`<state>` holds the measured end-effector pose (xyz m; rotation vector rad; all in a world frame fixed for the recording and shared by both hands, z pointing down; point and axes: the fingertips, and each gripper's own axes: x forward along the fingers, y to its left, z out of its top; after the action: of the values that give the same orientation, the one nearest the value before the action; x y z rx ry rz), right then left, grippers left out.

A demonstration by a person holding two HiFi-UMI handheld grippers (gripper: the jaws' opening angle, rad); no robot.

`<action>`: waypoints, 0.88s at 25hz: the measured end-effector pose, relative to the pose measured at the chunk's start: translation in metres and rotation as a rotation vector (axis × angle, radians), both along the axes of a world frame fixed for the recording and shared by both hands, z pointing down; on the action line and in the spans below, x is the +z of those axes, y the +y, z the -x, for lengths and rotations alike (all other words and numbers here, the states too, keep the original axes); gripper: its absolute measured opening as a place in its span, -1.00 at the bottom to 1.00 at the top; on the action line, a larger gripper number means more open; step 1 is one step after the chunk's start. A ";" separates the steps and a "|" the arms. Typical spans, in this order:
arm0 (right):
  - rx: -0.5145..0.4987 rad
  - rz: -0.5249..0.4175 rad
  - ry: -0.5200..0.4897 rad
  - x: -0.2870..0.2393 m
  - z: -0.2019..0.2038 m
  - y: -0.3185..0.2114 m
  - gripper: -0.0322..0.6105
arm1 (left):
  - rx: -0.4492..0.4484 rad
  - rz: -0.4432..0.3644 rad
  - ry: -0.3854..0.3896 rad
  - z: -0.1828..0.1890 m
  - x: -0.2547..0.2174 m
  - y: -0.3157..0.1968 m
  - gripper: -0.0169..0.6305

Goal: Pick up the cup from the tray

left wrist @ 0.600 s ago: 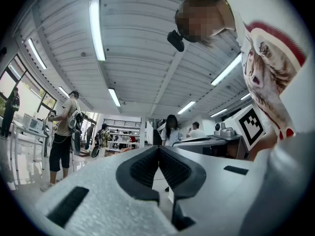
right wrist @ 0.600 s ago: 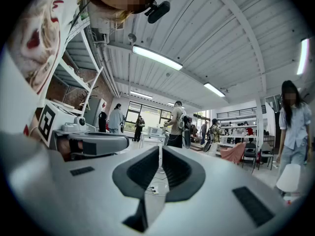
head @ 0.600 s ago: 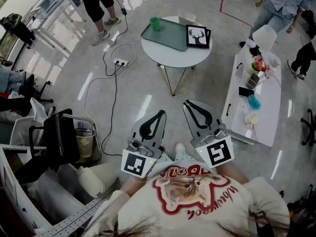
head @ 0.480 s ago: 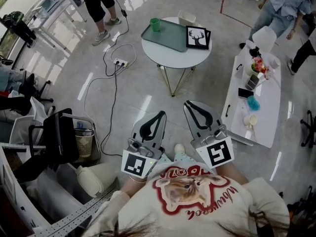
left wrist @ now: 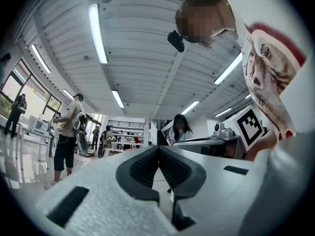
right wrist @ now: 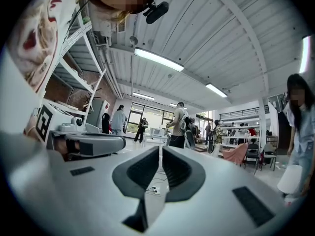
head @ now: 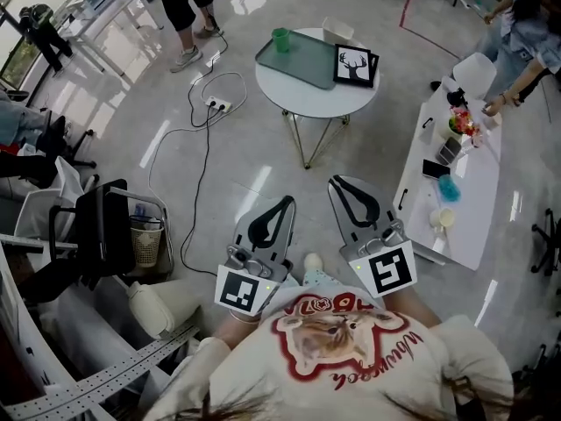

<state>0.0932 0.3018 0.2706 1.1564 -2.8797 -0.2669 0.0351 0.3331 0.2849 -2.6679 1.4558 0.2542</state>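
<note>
A green cup (head: pixel 280 39) stands upright at the far left corner of a grey-green tray (head: pixel 305 61) on a round white table (head: pixel 316 96), well ahead of me. Both grippers are held low near my body, far short of that table. My left gripper (head: pixel 287 201) is shut with nothing in it, and in the left gripper view its dark pads meet at the tip (left wrist: pixel 158 148). My right gripper (head: pixel 335 183) is also shut and empty, its pads nearly touching (right wrist: pixel 161 149). The gripper views point up at the ceiling, so neither shows the cup.
A framed deer picture (head: pixel 353 65) and a white box (head: pixel 337 31) share the round table. A power strip (head: pixel 216 105) with cables lies on the floor to its left. A long white table (head: pixel 460 202) with small items stands right. A black chair (head: pixel 103 233) and wastebasket (head: pixel 145 244) are left. People stand around.
Both grippers keep the same pose. The head view has shifted a little, and a person at the far right now stands at the long table.
</note>
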 end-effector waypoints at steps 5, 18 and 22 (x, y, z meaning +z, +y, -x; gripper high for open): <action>-0.012 -0.010 -0.028 -0.004 -0.012 0.001 -0.77 | -0.001 -0.003 -0.002 -0.011 0.000 -0.002 -0.91; -0.014 -0.001 -0.050 -0.003 -0.021 -0.020 -0.77 | -0.033 0.000 -0.029 -0.012 -0.003 -0.015 -0.91; -0.014 -0.014 -0.050 -0.003 -0.013 -0.040 -0.77 | -0.043 -0.011 -0.018 -0.003 -0.003 -0.036 -0.91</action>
<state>0.1067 0.2616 0.2672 1.1624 -2.9344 -0.2624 0.0377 0.2972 0.2816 -2.6205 1.4997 0.2329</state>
